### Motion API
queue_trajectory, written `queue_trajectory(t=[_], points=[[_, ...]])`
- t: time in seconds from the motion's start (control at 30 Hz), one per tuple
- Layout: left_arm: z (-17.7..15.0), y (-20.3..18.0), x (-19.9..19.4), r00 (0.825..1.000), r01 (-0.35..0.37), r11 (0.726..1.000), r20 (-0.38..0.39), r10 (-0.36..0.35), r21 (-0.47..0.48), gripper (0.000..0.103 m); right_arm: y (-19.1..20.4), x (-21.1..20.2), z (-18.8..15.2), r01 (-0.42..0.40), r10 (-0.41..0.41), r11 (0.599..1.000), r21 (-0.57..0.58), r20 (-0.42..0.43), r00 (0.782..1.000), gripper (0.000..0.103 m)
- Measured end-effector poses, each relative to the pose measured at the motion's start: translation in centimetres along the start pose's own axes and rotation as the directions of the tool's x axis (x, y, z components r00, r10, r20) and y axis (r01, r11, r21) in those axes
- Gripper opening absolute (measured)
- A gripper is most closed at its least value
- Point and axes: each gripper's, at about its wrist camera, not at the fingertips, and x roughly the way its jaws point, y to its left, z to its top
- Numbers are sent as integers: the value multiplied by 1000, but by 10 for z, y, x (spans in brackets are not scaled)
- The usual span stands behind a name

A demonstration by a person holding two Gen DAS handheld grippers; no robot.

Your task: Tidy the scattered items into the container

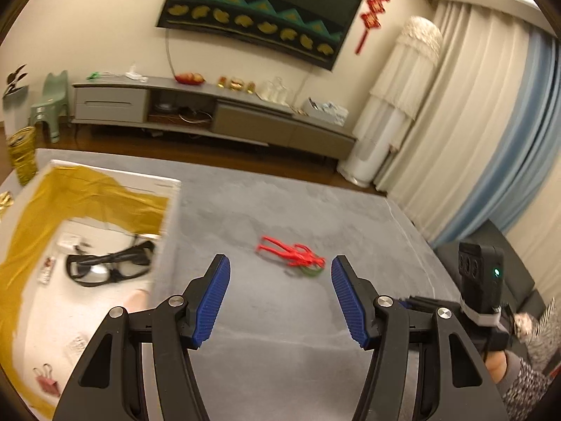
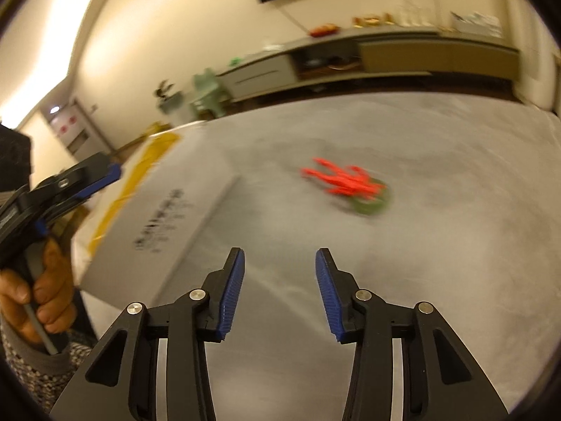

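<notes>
My left tongs (image 1: pixel 280 298) and right tongs (image 2: pixel 280 293) both gape, holding nothing. Ahead on the grey table (image 1: pixel 280 210) lies a red toy (image 1: pixel 291 254) over something green, well apart from the box (image 1: pixel 105 189). It looks light, thin and springy; I'd pinch its middle.

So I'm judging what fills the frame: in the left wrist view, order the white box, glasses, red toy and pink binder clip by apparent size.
1. white box
2. glasses
3. red toy
4. pink binder clip
The clip sits nearer the camera, so its true size is unsure.
</notes>
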Motion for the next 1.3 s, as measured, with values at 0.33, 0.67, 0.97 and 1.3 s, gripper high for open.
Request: queue_trajectory(t=[0.33,0.67,0.97,1.3], points=[[-8,-32,67,993,29,1000,-117,-29,2,65,-45,18,23,98,-98,995,-10,-18,995,45],[-9,10,130,980,23,973,-186,-67,-229,65,-55,83,72,45,-51,991,-128,-47,998,45],[-13,13,130,981,-4,980,-193,-36,-200,65,-46,122,62,64,-84,947,-314,-52,995,26],[-11,27,116,988,-27,970,-156,-11,-240,65,-28,98,49,-96,80,986,-140,-119,990,25]])
